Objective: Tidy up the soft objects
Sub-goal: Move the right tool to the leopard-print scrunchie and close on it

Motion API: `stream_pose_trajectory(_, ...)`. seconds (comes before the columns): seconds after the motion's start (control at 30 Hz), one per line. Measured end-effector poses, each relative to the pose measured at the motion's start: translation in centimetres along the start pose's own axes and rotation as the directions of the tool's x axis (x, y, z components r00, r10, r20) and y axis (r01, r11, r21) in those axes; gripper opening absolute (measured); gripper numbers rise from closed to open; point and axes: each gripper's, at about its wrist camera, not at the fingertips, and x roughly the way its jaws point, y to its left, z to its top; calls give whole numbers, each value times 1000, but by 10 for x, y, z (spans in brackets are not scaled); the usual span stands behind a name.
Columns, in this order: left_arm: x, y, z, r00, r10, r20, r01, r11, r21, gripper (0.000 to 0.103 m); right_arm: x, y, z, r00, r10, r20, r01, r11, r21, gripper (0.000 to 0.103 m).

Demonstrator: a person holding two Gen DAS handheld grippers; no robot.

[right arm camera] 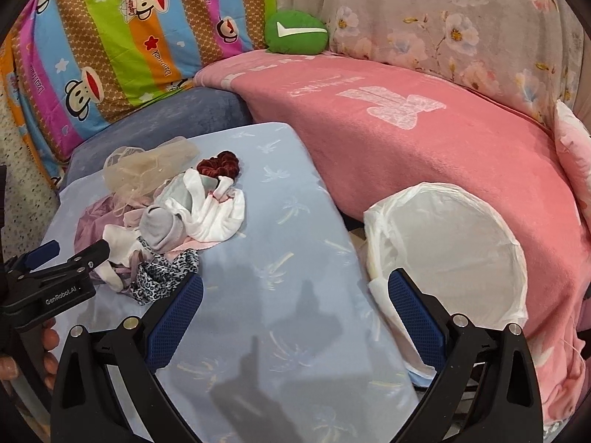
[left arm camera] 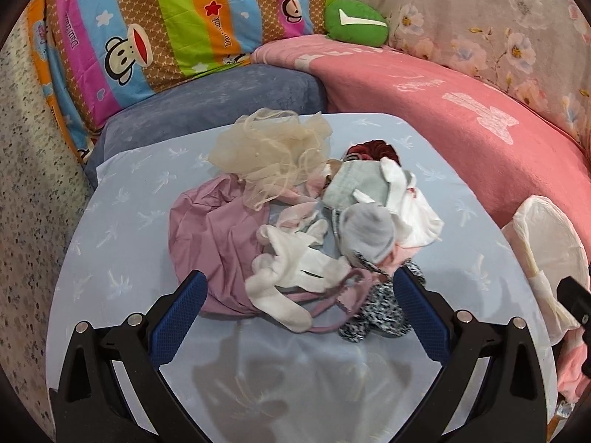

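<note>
The left hand-held gripper [left arm camera: 295, 288] is hovering wide open just before the pile [left arm camera: 306, 221] on the desk [left arm camera: 122, 229], likely lining up a sock [left arm camera: 284, 284], while the right hand-held gripper [right arm camera: 295, 295], equally wide and empty, is waiting beside the bin [right arm camera: 447, 243].

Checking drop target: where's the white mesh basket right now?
Right of the pale blue cushion, against the pink blanket: the white mesh basket sits just ahead of the open right gripper.
</note>
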Motion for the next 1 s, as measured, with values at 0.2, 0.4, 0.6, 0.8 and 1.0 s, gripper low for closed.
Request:
stream_pose_trajectory(0.2,18,13,1,999,3,-32,-3,1000,-11,88,27,32,3,997,74,-38,-75,997,-21,96)
stream_pose_trajectory(0.4,32,23,-1,994,-73,-86,70,997,-42,61,54,65,-1,987,125,-98,-131,989,-61,83)
stream_pose_trajectory(0.6,38,22,-2,986,-125,-113,122,992,-28,22,79,87,-9,974,163,-159,-177,981,-77,65)
stream_pose_trajectory(0.8,34,22,-2,984,-150,-101,150,989,-7,10,100,101,-19,956,195,-219,-216,974,-74,45)
stream_pose_trajectory(1.0,25,25,1,983,-166,-78,166,986,-11,8,108,108,-26,941,223,-255,-249,966,-74,1)
